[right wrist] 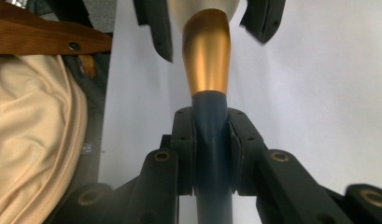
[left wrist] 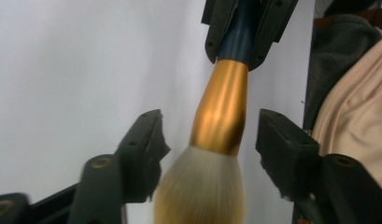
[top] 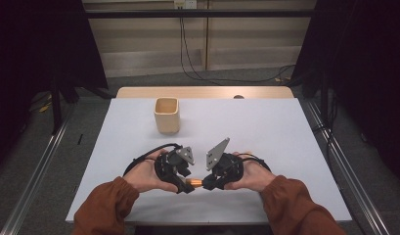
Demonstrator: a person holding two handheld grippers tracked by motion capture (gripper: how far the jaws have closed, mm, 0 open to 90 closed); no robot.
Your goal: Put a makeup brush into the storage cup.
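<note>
Nearest the person, the right gripper (right wrist: 212, 140) is clamped on the dark handle of a makeup brush (left wrist: 221, 112), held level above the white table (top: 266, 127). Its bristles lie between the left gripper's (left wrist: 209, 140) parted jaws, untouched. Farther back stands a beige cup (top: 167, 115).

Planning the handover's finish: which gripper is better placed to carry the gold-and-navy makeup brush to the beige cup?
Right. The right gripper clamps the gold-and-navy makeup brush by its handle; the left gripper stands open around the ferrule. The beige cup stands ahead.
</note>
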